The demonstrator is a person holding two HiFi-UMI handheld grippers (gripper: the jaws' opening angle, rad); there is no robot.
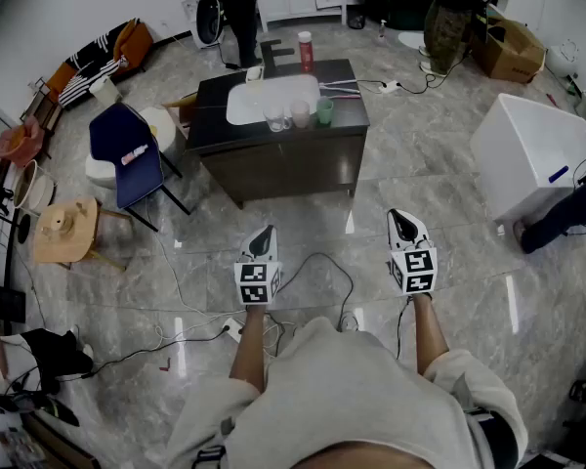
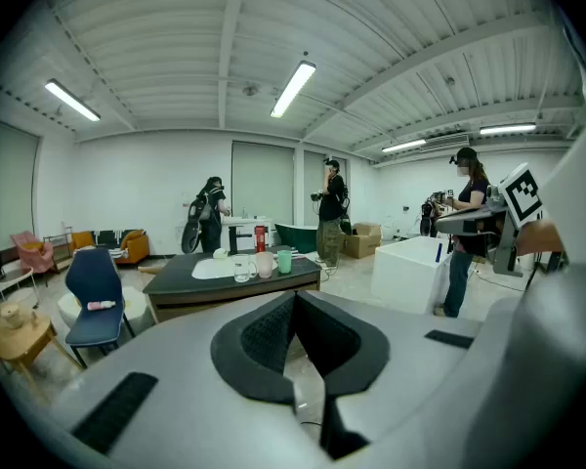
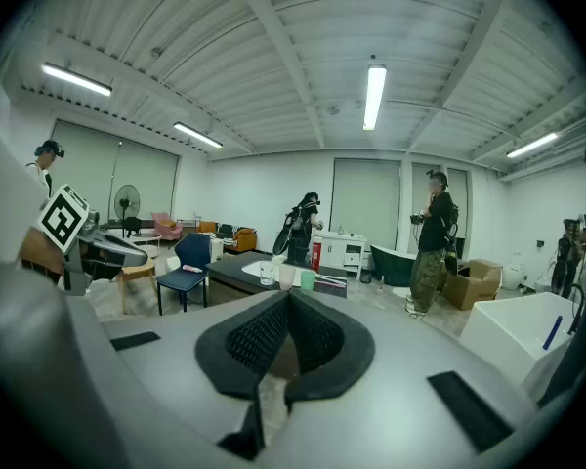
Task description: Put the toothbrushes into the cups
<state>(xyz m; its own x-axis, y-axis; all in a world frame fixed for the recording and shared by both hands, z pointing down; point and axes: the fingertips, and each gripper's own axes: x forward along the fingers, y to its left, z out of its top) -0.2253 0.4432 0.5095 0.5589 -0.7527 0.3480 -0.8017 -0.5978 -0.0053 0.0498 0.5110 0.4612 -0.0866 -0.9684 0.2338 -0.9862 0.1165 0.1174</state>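
Note:
Three cups stand in a row at the front of a dark counter (image 1: 342, 115), beside its white basin: a clear cup (image 1: 275, 118), a pinkish cup (image 1: 300, 113) and a green cup (image 1: 324, 110). Toothbrushes (image 1: 340, 87) lie flat on the counter behind the green cup. Both grippers hover over the floor, well short of the counter. My left gripper (image 1: 262, 239) has its jaws together and empty, and so does my right gripper (image 1: 403, 225). The left gripper view shows the cups (image 2: 264, 264) far ahead past the shut left gripper (image 2: 294, 297). The right gripper view shows them (image 3: 285, 277) beyond the shut right gripper (image 3: 286, 297).
A red bottle (image 1: 305, 52) stands at the counter's back. A blue chair (image 1: 127, 154) and a wooden stool (image 1: 66, 228) are to the left, a white tub (image 1: 532, 154) to the right. Cables (image 1: 322, 267) trail over the marble floor. People stand beyond the counter.

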